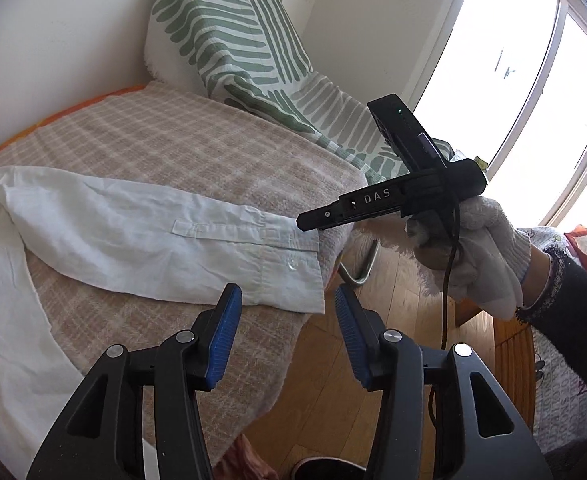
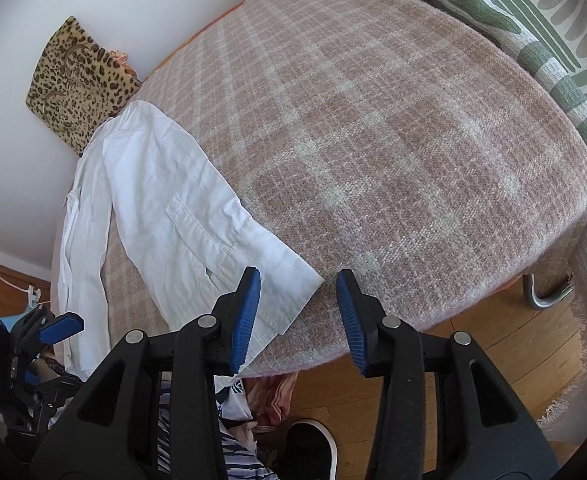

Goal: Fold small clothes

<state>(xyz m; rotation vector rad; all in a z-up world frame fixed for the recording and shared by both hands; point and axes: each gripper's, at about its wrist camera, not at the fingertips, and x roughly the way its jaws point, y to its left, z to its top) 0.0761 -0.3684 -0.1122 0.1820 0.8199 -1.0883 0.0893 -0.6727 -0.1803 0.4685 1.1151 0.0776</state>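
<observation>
A white shirt lies on a table covered with a beige plaid blanket, one sleeve stretched toward the table's edge, its cuff near the rim. My left gripper is open and empty, just short of the cuff. My right gripper is open and empty, its left pad over the cuff at the table edge. In the left wrist view the right gripper's body hovers above the cuff in a gloved hand. The shirt also shows in the right wrist view.
A green-and-white striped throw covers a seat behind the table. A leopard-print cushion leans on the wall. Loose clothes and a shoe lie on the wooden floor. A bright window is at right.
</observation>
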